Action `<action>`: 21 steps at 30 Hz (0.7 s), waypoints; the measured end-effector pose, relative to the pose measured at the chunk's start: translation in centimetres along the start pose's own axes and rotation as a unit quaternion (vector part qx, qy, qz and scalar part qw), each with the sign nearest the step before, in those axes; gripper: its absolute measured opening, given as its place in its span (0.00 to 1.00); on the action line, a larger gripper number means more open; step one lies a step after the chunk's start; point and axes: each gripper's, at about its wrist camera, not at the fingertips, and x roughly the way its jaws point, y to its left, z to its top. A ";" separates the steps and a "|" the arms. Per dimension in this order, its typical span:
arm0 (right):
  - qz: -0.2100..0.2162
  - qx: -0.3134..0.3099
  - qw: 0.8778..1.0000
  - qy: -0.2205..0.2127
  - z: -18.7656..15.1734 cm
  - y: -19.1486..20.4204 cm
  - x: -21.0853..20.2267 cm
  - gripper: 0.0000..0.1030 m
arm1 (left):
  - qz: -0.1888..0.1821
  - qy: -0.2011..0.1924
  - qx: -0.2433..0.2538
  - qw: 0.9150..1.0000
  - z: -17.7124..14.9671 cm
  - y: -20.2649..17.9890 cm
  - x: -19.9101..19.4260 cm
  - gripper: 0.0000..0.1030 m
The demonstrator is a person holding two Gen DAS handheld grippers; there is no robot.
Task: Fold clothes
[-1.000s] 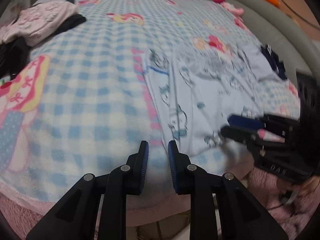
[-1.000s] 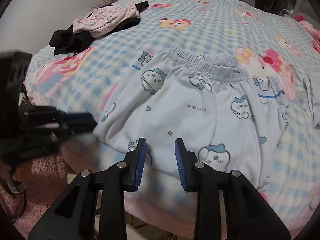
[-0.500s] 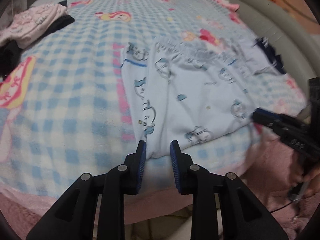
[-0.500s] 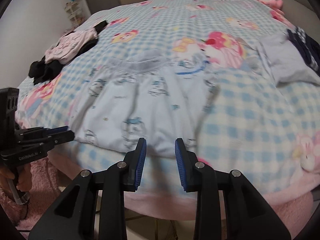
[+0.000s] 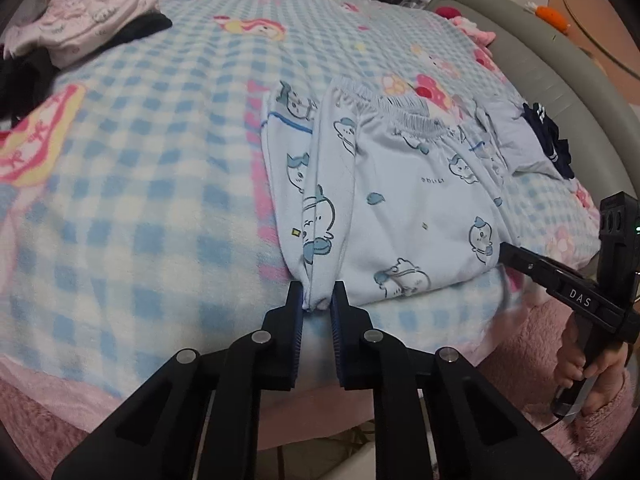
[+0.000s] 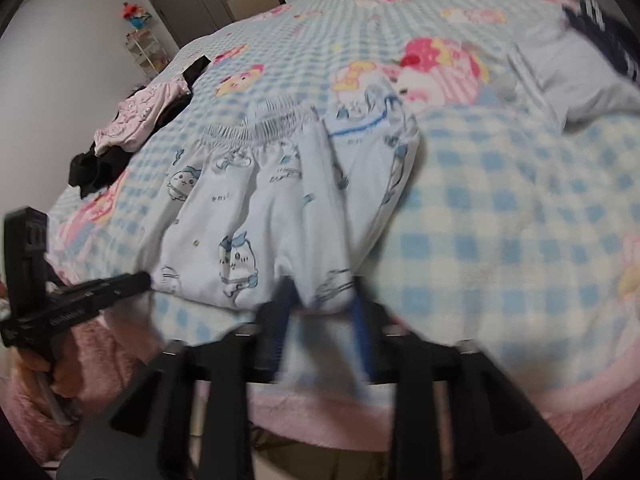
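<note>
Pale blue pants [image 5: 400, 200] with cartoon prints lie flat on the blue checked blanket [image 5: 140, 160], waistband away from me. My left gripper [image 5: 318, 296] is at their near left corner, its jaws closing with the bunched hem pinched between the pads. In the blurred right wrist view my right gripper [image 6: 324, 296] is at the near right corner of the pants [image 6: 260, 208], jaws closing with a lump of fabric filling the gap. Each gripper shows in the other's view: the right gripper [image 5: 506, 248] at the right, the left gripper [image 6: 144, 278] at the left.
A pile of pink and black clothes [image 5: 80, 28] lies at the far left of the bed. A grey-blue garment [image 5: 516, 140] and a navy one [image 5: 548, 140] lie right of the pants. A grey padded bed frame [image 5: 560, 72] curves along the right. A hand [image 5: 584, 372] holds the right gripper's handle.
My right gripper slid right along the near hem to the right corner of the pants. Both pairs of jaws narrowed onto the fabric. The left gripper stayed at its corner.
</note>
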 end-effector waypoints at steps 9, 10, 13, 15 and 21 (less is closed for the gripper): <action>-0.039 -0.055 0.997 -0.026 0.2 2.5 -1.5 0.12 | 0.037 0.005 0.013 0.999 0.9 1.0 -0.5 0.09; -0.047 -0.062 0.997 -0.023 0.1 2.5 -1.2 0.12 | 0.039 0.012 0.008 0.999 0.9 1.3 -0.1 0.08; -0.061 -0.063 0.996 0.002 -0.6 1.7 0.2 0.12 | 0.038 0.024 -0.013 0.999 0.6 2.7 0.7 0.04; -0.041 -0.037 0.998 0.010 -0.7 0.4 0.2 0.13 | 0.050 0.022 -0.028 0.998 0.4 3.7 0.5 0.00; -0.017 0.000 1.000 0.001 -0.4 -1.1 -1.7 0.20 | -0.003 -0.021 -0.058 0.998 0.6 4.2 -1.7 0.02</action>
